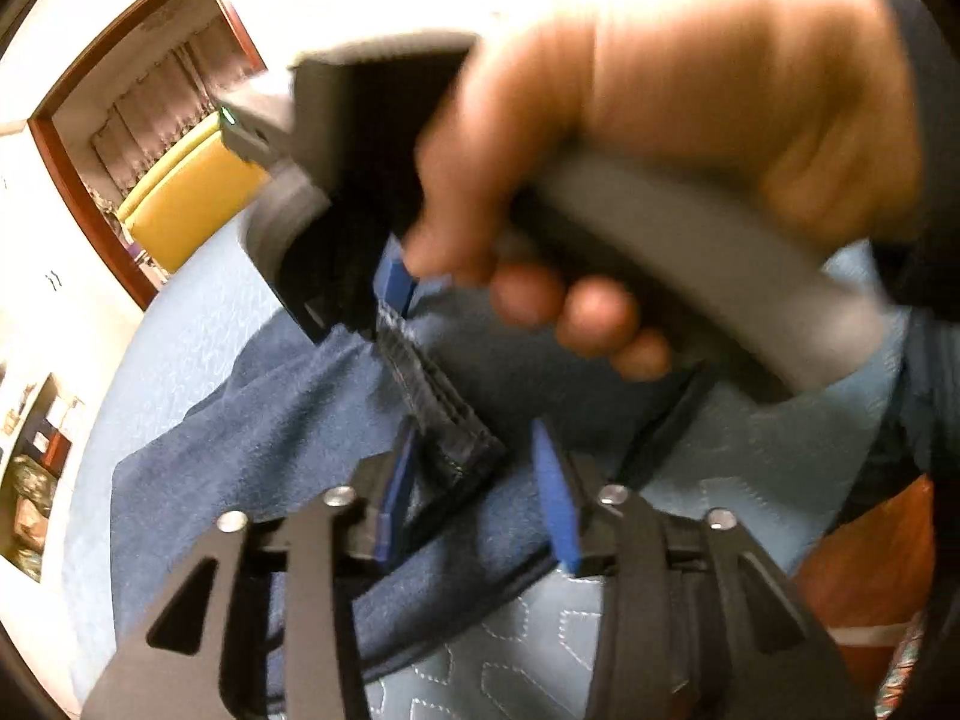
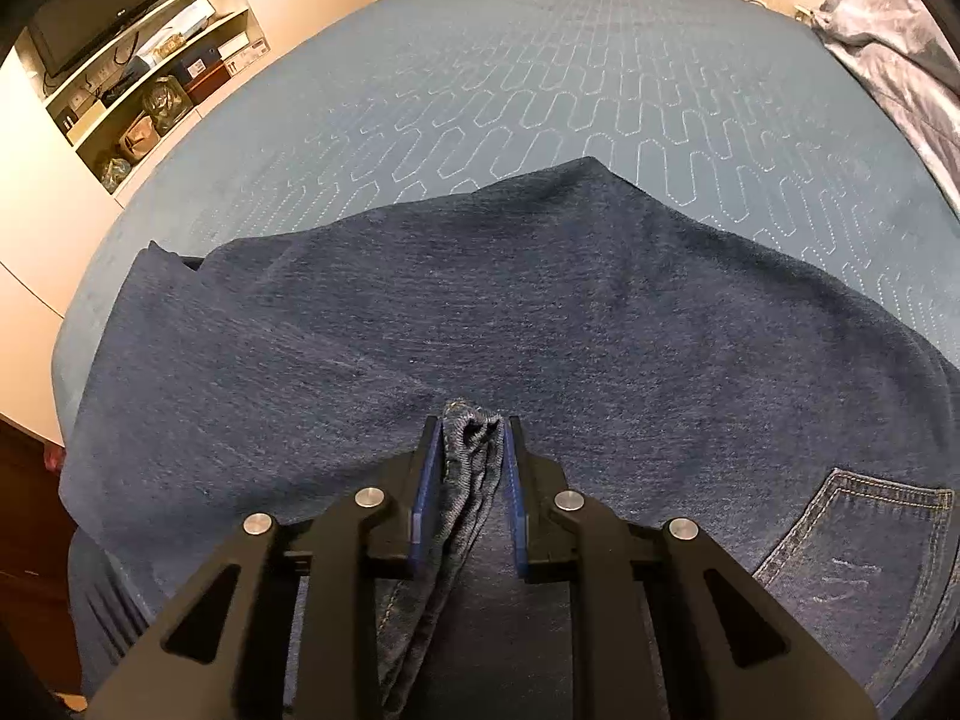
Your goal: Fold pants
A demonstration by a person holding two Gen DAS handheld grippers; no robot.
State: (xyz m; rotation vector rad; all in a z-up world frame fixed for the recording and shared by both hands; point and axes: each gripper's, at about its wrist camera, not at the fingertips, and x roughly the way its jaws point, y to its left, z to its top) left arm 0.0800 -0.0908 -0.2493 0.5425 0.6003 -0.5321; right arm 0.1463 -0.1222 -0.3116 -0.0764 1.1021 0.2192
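**Black gripper fingers up close, denim pinched on one side and let go on the other**

Closest to the lens in the right wrist view is the right gripper (image 2: 471,426), and its blue pads are squeezed on a bunched-up hem or seam edge of the pants (image 2: 480,312). That wad sticks up between the fingertips, so the hold looks solid.

Left gripper (image 1: 474,450) is a different story: the jaws stand partway apart, and a dark stitched band of the jeans lies in the gap against the left pad without being clamped. So nothing is really held there.

Where the jeans are: spread over the blue quilted bed (image 2: 540,90), mostly flat, with a back pocket (image 2: 852,540) showing at the lower right of the right wrist view. Fabric runs right under both grippers. In the left wrist view, the person's right hand (image 1: 660,138) around its handle fills the top half, blurry.

Handling-wise, my guess is that denim is floppy but has some weight, not slippery, not fragile. It'll drag and sag rather than slide. Thick hems and the waistband look like the best spots to grab, since a single layer mid-leg would just pucker.
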